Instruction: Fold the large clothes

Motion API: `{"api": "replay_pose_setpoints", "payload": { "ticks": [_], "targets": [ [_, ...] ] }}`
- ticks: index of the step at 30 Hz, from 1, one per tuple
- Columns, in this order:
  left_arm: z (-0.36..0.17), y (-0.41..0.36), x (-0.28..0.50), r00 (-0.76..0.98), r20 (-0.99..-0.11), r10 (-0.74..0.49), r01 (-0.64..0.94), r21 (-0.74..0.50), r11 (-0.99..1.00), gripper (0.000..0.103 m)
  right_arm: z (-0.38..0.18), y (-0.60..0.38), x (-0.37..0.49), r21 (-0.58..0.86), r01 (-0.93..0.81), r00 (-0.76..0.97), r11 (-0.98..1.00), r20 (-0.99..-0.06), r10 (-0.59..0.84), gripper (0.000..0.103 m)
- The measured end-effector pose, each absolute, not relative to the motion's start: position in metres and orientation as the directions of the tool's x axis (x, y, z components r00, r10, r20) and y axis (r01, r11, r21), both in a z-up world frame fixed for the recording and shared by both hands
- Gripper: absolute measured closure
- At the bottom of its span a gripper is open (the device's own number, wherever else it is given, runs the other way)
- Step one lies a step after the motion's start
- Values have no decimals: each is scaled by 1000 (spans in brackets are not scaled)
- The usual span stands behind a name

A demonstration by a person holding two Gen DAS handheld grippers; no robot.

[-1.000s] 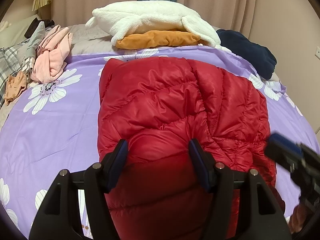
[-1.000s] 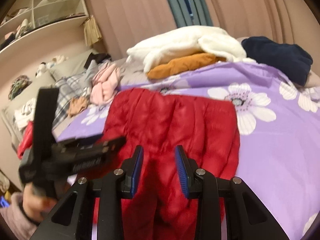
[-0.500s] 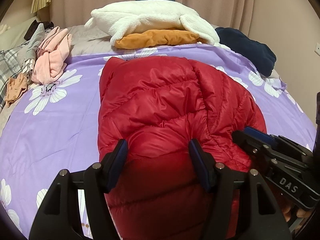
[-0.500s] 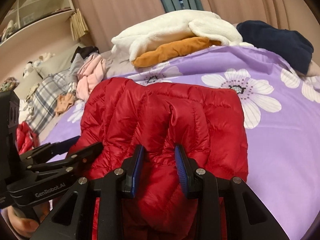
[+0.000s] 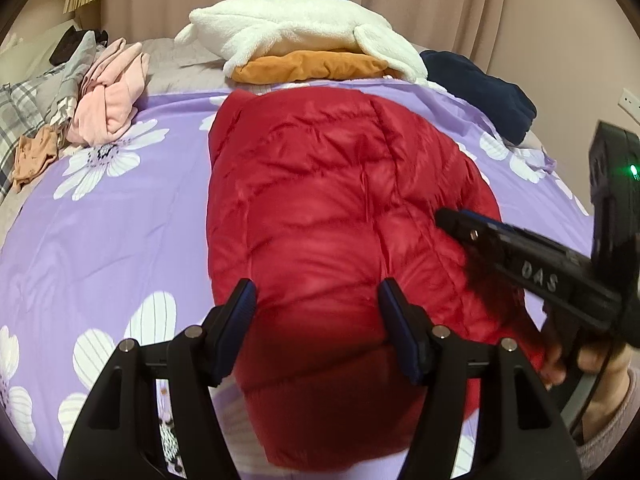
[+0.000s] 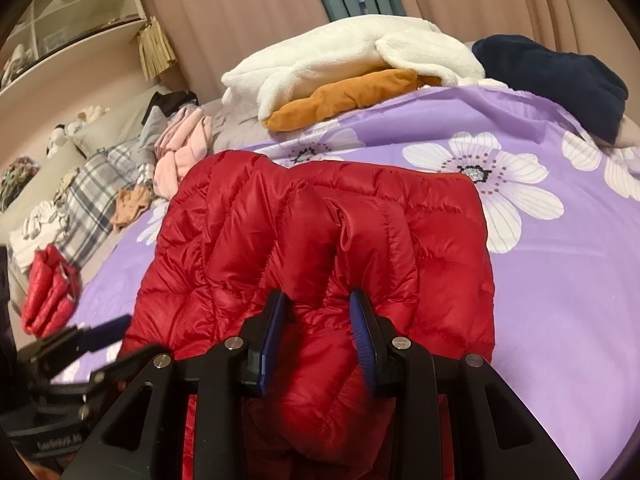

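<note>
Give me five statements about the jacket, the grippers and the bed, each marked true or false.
1. The red jacket lies on a purple flowered sheet. True.
2. The right gripper is shut on the jacket. True.
3. The left gripper holds a pink garment. False: jacket fabric fills its jaws.
4. The white fleece lies on an orange garment. True.
5. The navy garment lies on the jacket. False: it lies apart, at the bed's far edge.

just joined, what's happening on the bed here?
A person with a handheld gripper in each hand is folding a puffy red quilted jacket on a purple flowered bedspread. The right gripper pinches a bunch of the jacket's near edge. The left gripper straddles the near hem, jaws wider; whether it presses is unclear. Other clothes lie along the far edge.
</note>
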State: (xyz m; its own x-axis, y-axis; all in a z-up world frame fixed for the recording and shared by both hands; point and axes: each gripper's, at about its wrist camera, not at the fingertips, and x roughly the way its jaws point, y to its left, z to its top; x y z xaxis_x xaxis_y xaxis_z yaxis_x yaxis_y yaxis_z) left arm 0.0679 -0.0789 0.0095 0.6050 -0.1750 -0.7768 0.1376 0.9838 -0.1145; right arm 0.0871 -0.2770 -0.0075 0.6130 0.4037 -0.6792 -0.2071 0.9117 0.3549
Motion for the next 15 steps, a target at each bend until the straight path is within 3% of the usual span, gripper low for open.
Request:
{"api": "replay_pose_setpoints", "payload": {
  "ticks": [15],
  "targets": [
    [0,-85,60,577,-799,-167,137,-107,985,37,-11,-284,90,413,-177,583,894,-687,433,69]
  ]
}}
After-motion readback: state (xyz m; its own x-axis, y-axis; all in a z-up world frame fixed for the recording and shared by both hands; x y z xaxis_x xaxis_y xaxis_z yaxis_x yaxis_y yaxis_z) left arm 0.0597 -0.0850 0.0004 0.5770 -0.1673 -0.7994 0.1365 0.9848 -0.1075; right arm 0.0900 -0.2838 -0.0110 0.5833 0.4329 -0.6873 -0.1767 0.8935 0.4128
